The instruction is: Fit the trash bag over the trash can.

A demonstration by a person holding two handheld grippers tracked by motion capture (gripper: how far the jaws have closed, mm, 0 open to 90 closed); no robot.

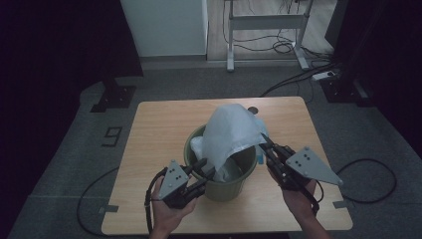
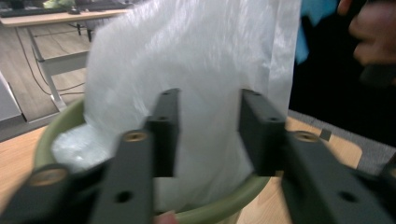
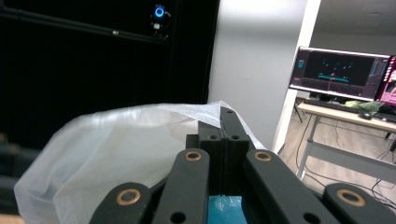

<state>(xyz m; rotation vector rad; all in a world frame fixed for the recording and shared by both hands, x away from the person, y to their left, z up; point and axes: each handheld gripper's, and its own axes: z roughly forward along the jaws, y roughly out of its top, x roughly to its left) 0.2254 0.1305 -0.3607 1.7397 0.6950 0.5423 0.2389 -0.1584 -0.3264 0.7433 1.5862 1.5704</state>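
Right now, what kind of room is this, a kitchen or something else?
Probably an office or lab, not a kitchen. A computer monitor glows on a desk, cables trail over the floor, and dark curtains hang around a small wooden table holding a green bin with a white plastic bag.

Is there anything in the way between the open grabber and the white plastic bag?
Nothing visible is in the way. The left gripper has its jaws apart right in front of the white plastic bag, which rises out of the green bin. The right gripper pinches the bag's other side.
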